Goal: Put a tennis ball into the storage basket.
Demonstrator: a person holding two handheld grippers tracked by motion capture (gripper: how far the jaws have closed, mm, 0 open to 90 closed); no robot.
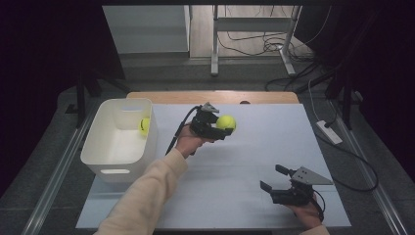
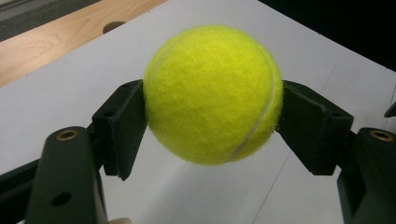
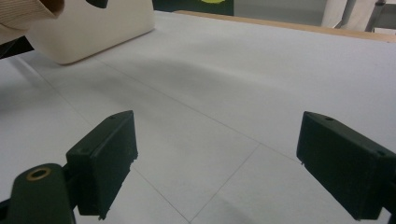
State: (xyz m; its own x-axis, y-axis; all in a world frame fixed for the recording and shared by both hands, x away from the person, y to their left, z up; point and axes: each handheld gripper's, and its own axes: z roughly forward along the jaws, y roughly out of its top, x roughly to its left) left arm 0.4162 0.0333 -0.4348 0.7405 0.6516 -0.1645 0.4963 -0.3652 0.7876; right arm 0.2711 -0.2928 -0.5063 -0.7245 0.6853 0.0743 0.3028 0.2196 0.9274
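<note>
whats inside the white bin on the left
One fuzzy yellow tennis ball lies inside the white plastic rectangular bin, against its right wall near the far end. The rest of the visible floor looks bare; the near wall hides the strip of floor just behind it.

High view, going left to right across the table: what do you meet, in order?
White bin → the tennis ball inside it, against its right wall → left gripper → the tennis ball it holds → right gripper, jaws apart with nothing between them.
</note>
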